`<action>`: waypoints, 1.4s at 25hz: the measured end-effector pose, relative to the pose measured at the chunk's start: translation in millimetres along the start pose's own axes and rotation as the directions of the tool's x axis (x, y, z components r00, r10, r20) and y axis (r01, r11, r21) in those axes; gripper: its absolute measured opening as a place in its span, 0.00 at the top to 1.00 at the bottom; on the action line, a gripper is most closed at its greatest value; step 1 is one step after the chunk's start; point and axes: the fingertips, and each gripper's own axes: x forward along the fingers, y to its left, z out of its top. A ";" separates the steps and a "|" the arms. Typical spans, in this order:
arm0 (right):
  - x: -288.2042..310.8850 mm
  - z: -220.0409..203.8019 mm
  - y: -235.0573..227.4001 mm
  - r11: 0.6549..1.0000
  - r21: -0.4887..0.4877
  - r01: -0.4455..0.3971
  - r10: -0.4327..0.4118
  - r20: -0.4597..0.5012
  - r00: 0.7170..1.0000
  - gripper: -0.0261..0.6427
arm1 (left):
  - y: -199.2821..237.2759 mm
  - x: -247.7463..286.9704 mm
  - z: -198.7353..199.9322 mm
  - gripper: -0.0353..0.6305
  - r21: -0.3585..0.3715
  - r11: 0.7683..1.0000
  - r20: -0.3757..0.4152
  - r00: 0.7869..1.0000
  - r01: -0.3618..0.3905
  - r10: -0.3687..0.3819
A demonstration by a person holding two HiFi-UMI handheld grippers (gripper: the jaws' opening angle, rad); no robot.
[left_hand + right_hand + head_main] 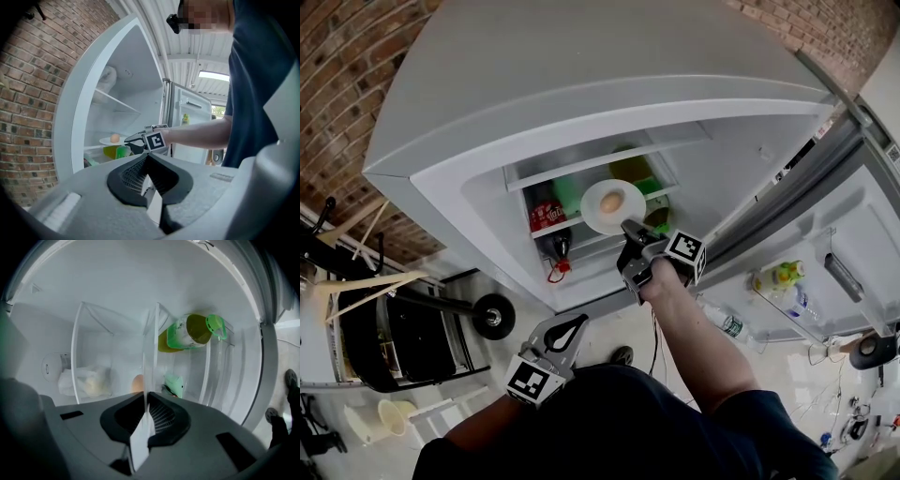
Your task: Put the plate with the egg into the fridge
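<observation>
A white plate (600, 208) with a brown egg (610, 202) lies on a shelf inside the open fridge (469, 187). My right gripper (628, 230) is at the plate's near rim. In the right gripper view the plate (140, 441) stands edge-on between the jaws of the right gripper (146, 397), which stand slightly apart round the rim. The egg (138, 383) shows just beyond the tips. My left gripper (567, 328) hangs low in front of the fridge, shut and with nothing in it. The left gripper view shows the plate (108, 140), the egg (115, 138) and the right gripper (129, 143).
A cola bottle (548, 217) and green items (567, 192) stand on the shelves beside the plate. A green-capped juice bottle (190, 331) and a pale bag (86, 380) also lie inside. The fridge door (825, 253) stands open at the right with bottles (778, 277) in its rack.
</observation>
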 end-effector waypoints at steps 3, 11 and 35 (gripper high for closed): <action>7.4 1.6 1.5 1.000 0.002 0.001 -0.001 0.004 1.000 0.91 | -0.4 -0.2 -0.9 0.94 0.000 1.000 -0.010 1.000 0.002 -0.002; 26.2 1.5 1.3 1.000 0.017 0.003 -0.004 0.002 1.000 0.91 | 2.1 -3.1 -1.6 0.94 0.006 1.000 -0.017 1.000 -0.005 0.006; 25.0 1.2 -1.6 0.999 -0.005 -0.040 0.040 0.003 0.999 0.89 | 8.5 -2.7 0.1 0.94 -0.020 1.000 0.000 1.000 -0.016 0.016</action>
